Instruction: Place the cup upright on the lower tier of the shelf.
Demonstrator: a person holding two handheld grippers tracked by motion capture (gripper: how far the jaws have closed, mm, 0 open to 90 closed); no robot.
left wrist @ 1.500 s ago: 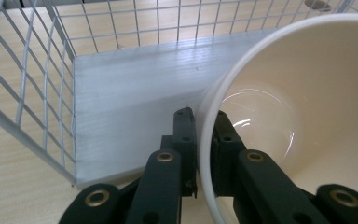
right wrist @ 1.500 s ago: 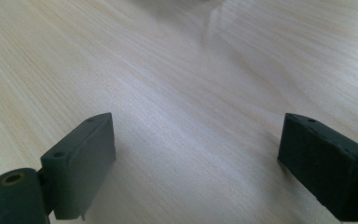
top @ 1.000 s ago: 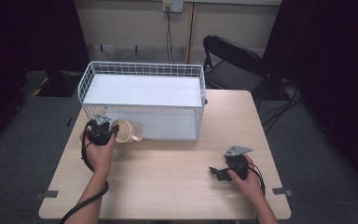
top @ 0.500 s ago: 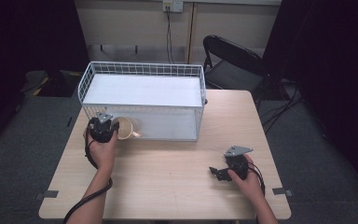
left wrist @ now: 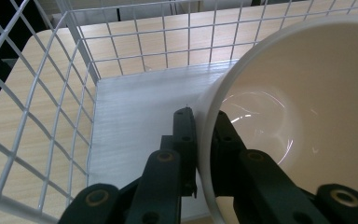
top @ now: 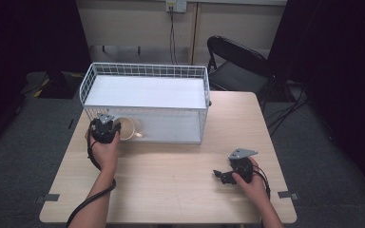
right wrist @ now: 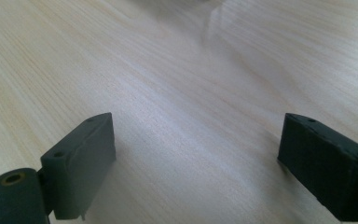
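Left gripper [top: 109, 127]: clamped on the cream cup's [top: 127, 128] rim.
Cup: held at the wire basket's [top: 145, 71] 7 o'clock corner.
Right gripper [right wrist: 196, 163]: jaws spread wide, nothing held, rested on the table [top: 171, 190].

a light wooden table [top: 171, 180] stood in the middle of the room on a grey carpeted floor [top: 24, 156]. small grey tape marks [top: 45, 197] lay on the table's near left and near right corners. beyond the table's far right corner a black folding chair [top: 235, 64] stood, its seat turned toward the table. the far wall [top: 133, 23] was pale beige panelling, with a white socket [top: 176, 5] near its top and a dark cable [top: 172, 33] hanging down from it. black curtains [top: 28, 33] closed off the left and right sides, leaving both edges dark. light fell evenly from above on the tabletop.
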